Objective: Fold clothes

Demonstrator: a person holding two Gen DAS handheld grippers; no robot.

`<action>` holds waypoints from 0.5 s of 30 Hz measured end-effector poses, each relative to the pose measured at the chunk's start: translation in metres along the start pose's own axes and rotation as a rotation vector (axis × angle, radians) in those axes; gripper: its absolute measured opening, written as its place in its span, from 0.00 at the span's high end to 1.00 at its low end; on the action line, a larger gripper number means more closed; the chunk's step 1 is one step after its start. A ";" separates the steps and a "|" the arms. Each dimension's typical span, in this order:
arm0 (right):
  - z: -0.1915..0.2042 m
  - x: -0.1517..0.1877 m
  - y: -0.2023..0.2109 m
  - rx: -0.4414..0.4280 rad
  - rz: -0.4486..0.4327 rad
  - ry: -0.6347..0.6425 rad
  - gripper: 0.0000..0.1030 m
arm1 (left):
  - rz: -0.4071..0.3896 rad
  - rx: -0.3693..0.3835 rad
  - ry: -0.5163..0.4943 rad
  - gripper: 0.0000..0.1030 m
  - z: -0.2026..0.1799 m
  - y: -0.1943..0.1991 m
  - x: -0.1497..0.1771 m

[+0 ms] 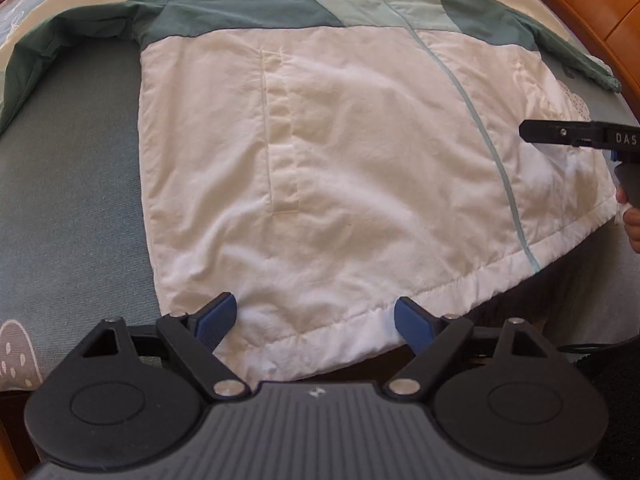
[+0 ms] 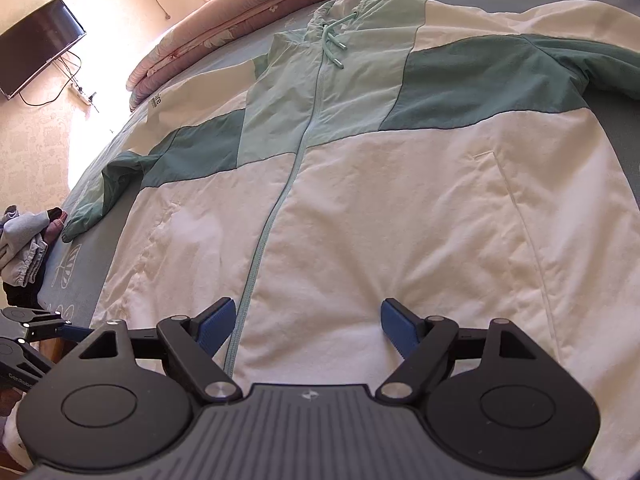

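Both grippers are wide apart rn, nothing pinched. Left hand-held gripper (image 1: 314,322) sits right over the bottom hem of the jacket (image 1: 340,152), blue pads either side of the white hem band, not pressing it afaict. Right hand-held gripper (image 2: 306,326) hangs over the hem too, just beside the zipper (image 2: 276,208), fabric under the gap but no grip. Jacket's spread flat, front up, on the bed (image 1: 72,168), sleeves out to the sides, hood up by the folded quilt (image 2: 224,20). Risk imo: thin slippery shell, so a shallow bite grabs only the top layer and the front peels off the back when lifted. Also uneven grips = crooked fold, and the hem is near the bed edge, so the jacket could slide off.
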State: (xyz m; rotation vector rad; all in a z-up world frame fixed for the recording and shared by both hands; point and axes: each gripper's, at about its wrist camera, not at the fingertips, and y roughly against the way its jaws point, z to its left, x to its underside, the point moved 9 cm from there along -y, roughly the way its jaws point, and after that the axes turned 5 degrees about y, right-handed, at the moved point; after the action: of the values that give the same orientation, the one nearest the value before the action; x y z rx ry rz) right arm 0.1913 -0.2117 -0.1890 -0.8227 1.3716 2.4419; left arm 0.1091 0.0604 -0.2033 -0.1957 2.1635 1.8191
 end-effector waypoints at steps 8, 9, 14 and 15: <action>0.007 -0.008 -0.001 0.055 0.036 0.081 0.19 | -0.028 -0.121 -0.089 0.15 -0.001 0.026 -0.021; 0.010 -0.013 0.000 0.089 0.029 0.132 0.19 | -0.062 -0.144 -0.125 0.15 -0.005 0.028 -0.035; 0.009 -0.042 -0.007 0.255 0.007 0.333 0.19 | -0.211 -0.213 -0.295 0.15 -0.037 0.004 -0.108; 0.006 -0.044 -0.012 0.276 0.016 0.353 0.19 | -0.225 -0.213 -0.316 0.15 -0.045 -0.005 -0.118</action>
State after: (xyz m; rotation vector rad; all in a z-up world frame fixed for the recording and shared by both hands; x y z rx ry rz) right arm 0.2309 -0.1970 -0.1700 -1.2108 1.7903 2.1163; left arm 0.2155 0.0050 -0.1643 -0.1768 1.6662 1.8095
